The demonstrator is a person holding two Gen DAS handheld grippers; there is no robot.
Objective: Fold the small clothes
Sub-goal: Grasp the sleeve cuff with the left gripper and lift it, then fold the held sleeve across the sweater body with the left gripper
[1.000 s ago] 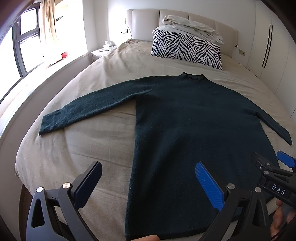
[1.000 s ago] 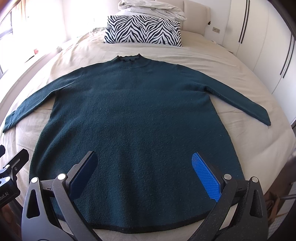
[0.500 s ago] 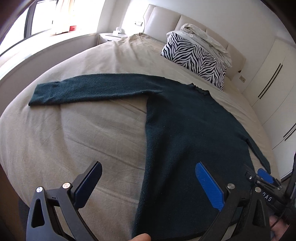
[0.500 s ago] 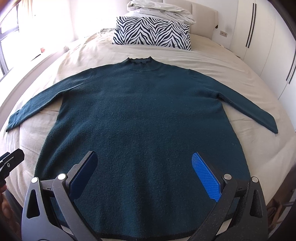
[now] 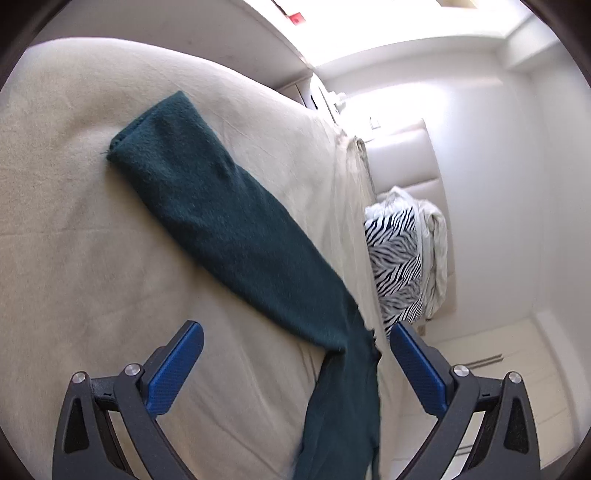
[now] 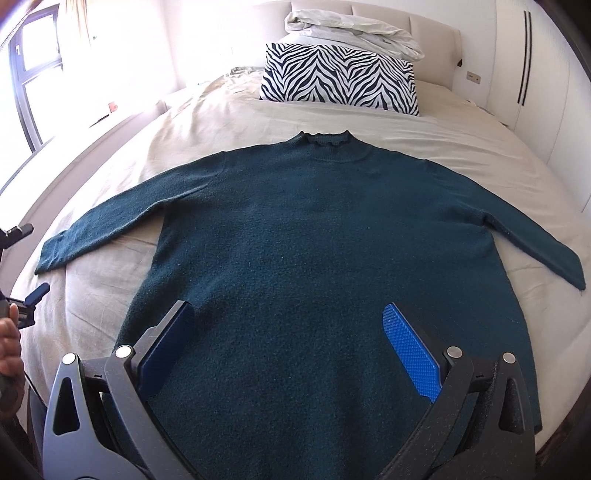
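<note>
A dark teal knit sweater (image 6: 317,236) lies flat and face up on the beige bed, sleeves spread out to both sides. My right gripper (image 6: 288,343) is open and empty, hovering above the sweater's lower body near the hem. My left gripper (image 5: 295,354) is open and empty, tilted over the sweater's left sleeve (image 5: 221,221), whose cuff lies ahead of it on the sheet. The left gripper's tips also show at the left edge of the right wrist view (image 6: 22,262), close to that cuff.
A zebra-print pillow (image 6: 340,79) with a folded white duvet (image 6: 351,29) on top sits at the padded headboard. A window and a sill run along the bed's left side. White wardrobe doors (image 6: 546,92) stand on the right. The beige sheet (image 5: 74,258) surrounds the sweater.
My left gripper has swung left and rolled, from over the sweater's hem to over the left sleeve. My right gripper has stayed above the lower body, moving in slightly. Both stay open.
</note>
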